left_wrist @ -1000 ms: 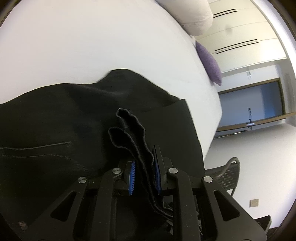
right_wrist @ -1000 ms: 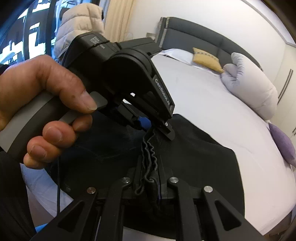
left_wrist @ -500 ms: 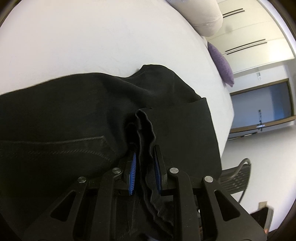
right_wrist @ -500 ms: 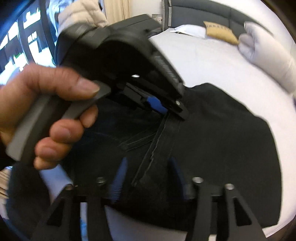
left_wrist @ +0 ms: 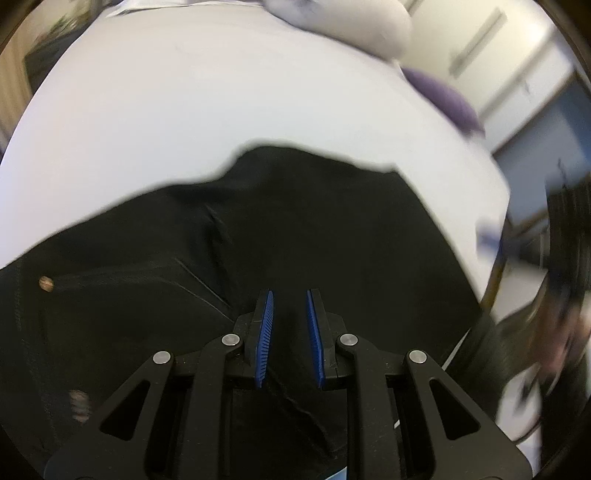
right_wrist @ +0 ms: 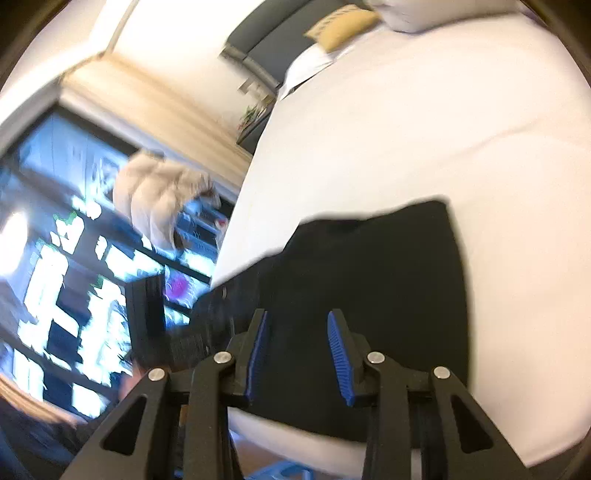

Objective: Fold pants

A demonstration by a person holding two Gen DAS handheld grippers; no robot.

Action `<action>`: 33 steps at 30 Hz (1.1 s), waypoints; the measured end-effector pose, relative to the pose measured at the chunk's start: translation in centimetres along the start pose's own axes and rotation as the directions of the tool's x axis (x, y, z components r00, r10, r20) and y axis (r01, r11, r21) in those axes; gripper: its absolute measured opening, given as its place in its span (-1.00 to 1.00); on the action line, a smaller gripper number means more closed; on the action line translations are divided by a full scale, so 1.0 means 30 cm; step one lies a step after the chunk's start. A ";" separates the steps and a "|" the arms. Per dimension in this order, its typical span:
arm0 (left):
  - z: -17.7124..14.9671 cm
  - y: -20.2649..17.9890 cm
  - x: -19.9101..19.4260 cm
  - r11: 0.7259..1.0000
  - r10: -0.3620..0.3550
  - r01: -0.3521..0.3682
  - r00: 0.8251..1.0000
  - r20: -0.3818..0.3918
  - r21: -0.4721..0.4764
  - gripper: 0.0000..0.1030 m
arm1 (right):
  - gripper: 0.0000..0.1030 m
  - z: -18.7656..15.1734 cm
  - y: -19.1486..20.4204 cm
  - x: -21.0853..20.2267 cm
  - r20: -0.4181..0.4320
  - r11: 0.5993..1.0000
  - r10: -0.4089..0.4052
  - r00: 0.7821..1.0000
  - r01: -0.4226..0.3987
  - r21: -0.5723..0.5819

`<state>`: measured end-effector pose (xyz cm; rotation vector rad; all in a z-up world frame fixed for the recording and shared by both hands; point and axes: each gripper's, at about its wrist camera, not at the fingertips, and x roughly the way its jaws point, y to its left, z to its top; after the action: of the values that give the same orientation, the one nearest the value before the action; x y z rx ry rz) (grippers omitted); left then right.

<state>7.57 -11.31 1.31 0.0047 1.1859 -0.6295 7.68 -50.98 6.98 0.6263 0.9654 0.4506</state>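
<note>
One bed [left_wrist: 221, 110], white, bearing the goods. One pair of pants [left_wrist: 332, 229], black, lying flat near its front edge; long axis seemingly along that edge, buttoned waist end [left_wrist: 46, 283] to the left.

Right gripper [right_wrist: 297, 313]: released, jaws just closing partway on nothing.

Left gripper [left_wrist: 290, 293]: pads narrowly apart over cloth, hold uncertain.

Step judged: one fold laid. Next calls for a fresh pinch at one end.

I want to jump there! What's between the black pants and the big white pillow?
Nothing, just bare white sheet between the pants and the pillow, seen in the left wrist view.
</note>
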 end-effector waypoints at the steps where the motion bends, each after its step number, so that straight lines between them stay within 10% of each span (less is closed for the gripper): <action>1: -0.020 -0.020 0.030 1.000 0.005 -0.004 1.000 -0.027 0.020 -0.66 | -0.27 0.042 -0.036 0.008 -0.007 1.000 0.010 1.000 -0.010 0.023; 9: -0.103 -0.080 0.078 0.990 0.056 -0.055 0.998 -0.001 0.126 -0.66 | -0.28 0.210 -0.230 0.266 -0.181 0.985 0.118 0.976 -0.092 0.147; 13: -0.117 -0.071 0.079 0.994 0.030 -0.031 1.000 0.007 0.105 -0.66 | -0.67 0.171 -0.298 0.361 -0.252 0.980 0.094 0.963 -0.045 0.194; 33: -0.131 0.053 -0.011 0.997 -0.005 0.002 1.000 0.029 0.075 -0.66 | -0.34 -0.255 -0.265 0.041 -0.217 0.972 0.148 0.965 -0.101 0.211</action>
<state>4.84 -8.56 -0.47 0.0563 1.1337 -0.6746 2.31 -53.91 -2.30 0.8321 1.2074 0.5525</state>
